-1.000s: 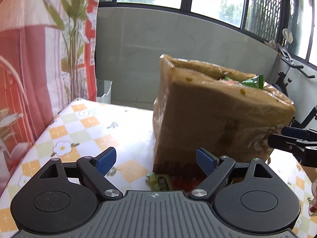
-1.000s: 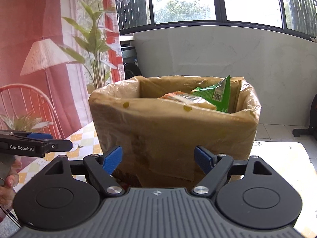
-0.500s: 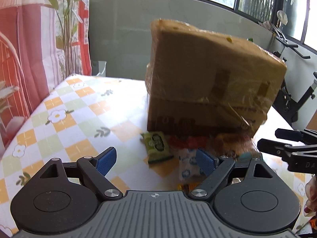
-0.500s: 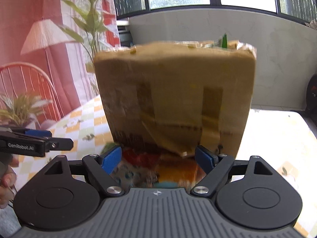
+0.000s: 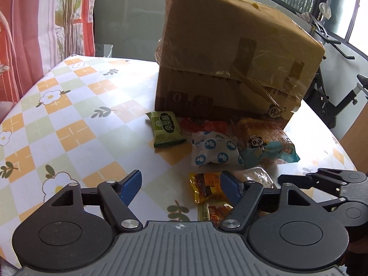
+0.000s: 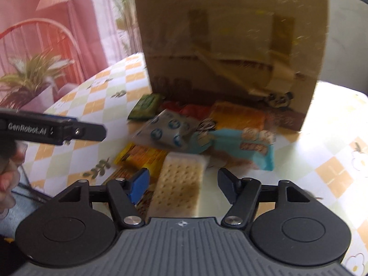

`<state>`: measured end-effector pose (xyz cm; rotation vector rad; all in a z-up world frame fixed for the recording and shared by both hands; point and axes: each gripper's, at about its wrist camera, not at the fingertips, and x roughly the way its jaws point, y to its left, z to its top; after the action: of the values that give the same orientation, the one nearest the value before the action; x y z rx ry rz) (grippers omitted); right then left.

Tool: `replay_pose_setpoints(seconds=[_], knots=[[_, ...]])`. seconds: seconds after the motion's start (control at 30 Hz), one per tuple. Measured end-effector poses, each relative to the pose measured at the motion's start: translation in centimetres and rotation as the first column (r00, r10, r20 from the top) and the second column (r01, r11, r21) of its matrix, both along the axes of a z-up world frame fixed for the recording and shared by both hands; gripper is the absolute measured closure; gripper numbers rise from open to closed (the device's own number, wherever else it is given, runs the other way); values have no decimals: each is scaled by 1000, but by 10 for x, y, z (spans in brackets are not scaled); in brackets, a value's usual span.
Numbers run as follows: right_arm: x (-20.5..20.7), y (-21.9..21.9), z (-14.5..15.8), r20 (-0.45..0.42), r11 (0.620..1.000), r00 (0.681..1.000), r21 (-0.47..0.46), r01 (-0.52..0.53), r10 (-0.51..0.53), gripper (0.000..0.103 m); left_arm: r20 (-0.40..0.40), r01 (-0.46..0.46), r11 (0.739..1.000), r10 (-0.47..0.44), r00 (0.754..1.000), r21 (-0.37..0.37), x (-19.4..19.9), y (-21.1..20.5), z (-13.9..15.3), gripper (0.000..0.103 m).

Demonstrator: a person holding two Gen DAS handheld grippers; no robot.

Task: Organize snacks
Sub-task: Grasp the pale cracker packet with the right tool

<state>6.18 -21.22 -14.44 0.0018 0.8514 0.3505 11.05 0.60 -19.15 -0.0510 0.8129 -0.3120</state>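
**Snacks heaped at foot of box**

Checked table point(image 5: 76, 105) carrying tall cardboard box point(image 5: 230, 64). Against its base: teal-and-orange packet point(image 5: 266, 145), white-and-blue pouch point(image 5: 214, 151), green packet point(image 5: 165, 128), cracker pack point(image 6: 179, 186). Left gripper point(image 5: 181, 184) and right gripper point(image 6: 184, 184) both hovering low, fingers spread wide, holding nothing.

Tall brown cardboard box wrapped in clear plastic film point(image 5: 232, 59) stands upright on the table, snacks scattered at its front base. Flat green packet point(image 5: 166, 129) lies leftmost, w/ white blue-dotted pouch point(image 5: 214, 148) and orange-and-teal panda packet point(image 5: 264, 142) beside it. Nearer: yellow-orange wrappers point(image 5: 205, 187) and clear-wrapped pale cracker point(image 6: 179, 181).
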Motion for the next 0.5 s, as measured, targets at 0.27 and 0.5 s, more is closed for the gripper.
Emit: replay_pose_setpoints(seconds=[0.27, 0.5], knots=[[-2, -12, -7, -10, 998, 998, -6, 66, -66, 53, -42, 28, 1000, -29, 999, -12, 3, -6, -9, 34], [-6, -15, -10, 37, 998, 998, -19, 54, -53, 53, -88, 74, 997, -76, 993, -25, 10, -16, -22, 34]])
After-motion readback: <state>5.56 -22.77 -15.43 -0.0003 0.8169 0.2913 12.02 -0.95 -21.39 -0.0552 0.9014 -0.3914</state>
